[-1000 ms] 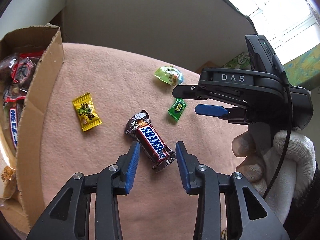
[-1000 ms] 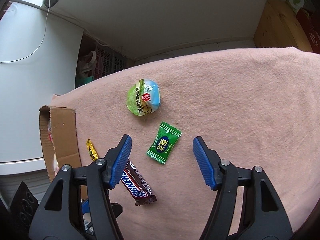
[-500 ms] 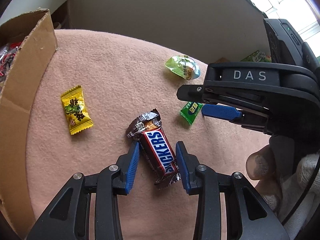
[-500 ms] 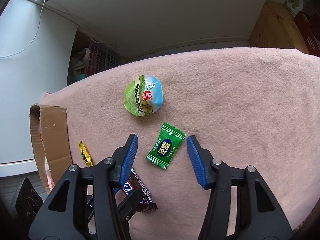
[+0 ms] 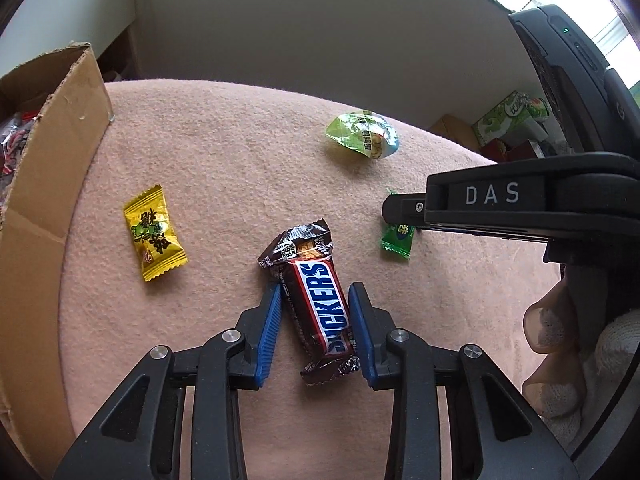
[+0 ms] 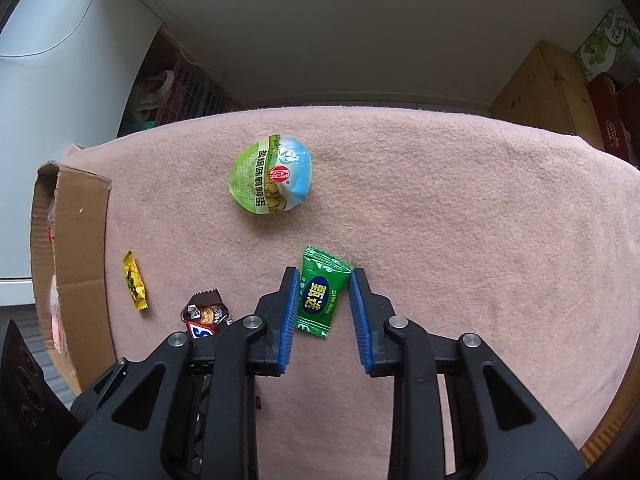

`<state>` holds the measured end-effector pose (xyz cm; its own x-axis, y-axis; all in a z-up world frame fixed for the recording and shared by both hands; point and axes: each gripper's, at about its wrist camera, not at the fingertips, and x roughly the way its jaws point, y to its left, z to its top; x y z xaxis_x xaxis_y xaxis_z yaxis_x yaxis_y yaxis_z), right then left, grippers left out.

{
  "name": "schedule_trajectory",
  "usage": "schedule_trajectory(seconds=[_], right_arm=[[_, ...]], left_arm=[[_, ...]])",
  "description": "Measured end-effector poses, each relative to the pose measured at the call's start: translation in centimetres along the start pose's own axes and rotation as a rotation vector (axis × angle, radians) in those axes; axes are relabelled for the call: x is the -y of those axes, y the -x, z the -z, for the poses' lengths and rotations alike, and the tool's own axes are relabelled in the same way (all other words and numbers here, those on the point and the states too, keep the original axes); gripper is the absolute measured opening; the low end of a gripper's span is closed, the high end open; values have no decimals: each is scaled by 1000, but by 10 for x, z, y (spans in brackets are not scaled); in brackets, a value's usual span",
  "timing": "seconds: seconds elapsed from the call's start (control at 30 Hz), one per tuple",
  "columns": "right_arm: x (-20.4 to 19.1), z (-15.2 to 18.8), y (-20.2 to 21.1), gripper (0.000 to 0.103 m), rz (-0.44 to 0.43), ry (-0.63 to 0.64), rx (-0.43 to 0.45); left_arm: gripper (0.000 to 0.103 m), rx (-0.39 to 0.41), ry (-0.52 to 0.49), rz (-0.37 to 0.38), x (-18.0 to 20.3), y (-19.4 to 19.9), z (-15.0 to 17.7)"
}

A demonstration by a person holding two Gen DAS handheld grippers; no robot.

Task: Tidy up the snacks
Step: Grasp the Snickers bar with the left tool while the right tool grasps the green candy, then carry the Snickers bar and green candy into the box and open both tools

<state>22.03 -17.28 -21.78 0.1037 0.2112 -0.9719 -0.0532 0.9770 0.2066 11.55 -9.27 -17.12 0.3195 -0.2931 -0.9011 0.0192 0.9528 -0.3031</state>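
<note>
A Snickers bar (image 5: 318,304) lies on the pink cloth between the blue pads of my left gripper (image 5: 316,300); the pads touch or nearly touch its sides. A small green candy (image 6: 319,294) lies between the pads of my right gripper (image 6: 324,280), which stand close on both sides with a thin gap on the right. The green candy (image 5: 397,238) shows in the left wrist view under the right gripper's body. A yellow candy (image 5: 154,238) and a round green-blue egg snack pack (image 6: 272,180) lie loose on the cloth.
An open cardboard box (image 5: 44,184) holding several snacks stands at the left edge of the cloth; it also shows in the right wrist view (image 6: 76,264). Wooden furniture (image 6: 548,92) and boxes stand beyond the table's far right edge.
Both grippers moved forward and down over their snacks. The left jaws narrowed around the Snickers bar. The right jaws narrowed a lot around the green candy.
</note>
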Motion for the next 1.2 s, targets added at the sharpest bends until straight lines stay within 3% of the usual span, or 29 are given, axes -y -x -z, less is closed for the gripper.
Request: schedule_trajectory(seconds=[0.47,0.83,1.0,1.2], right_arm=[[21,62,14,26,-81,-39,37],[35,90,61,26,-152,-47,109],[24,92,87,26,-175,-9,147],[-18,84,104,26,-210,66,188]], left_arm=[[26,5,36,9,-35,28,31],[26,71,58,28,-47,62,35],[26,107,70,34,-47,80,37],[26,161,122,38,-59,104,39]])
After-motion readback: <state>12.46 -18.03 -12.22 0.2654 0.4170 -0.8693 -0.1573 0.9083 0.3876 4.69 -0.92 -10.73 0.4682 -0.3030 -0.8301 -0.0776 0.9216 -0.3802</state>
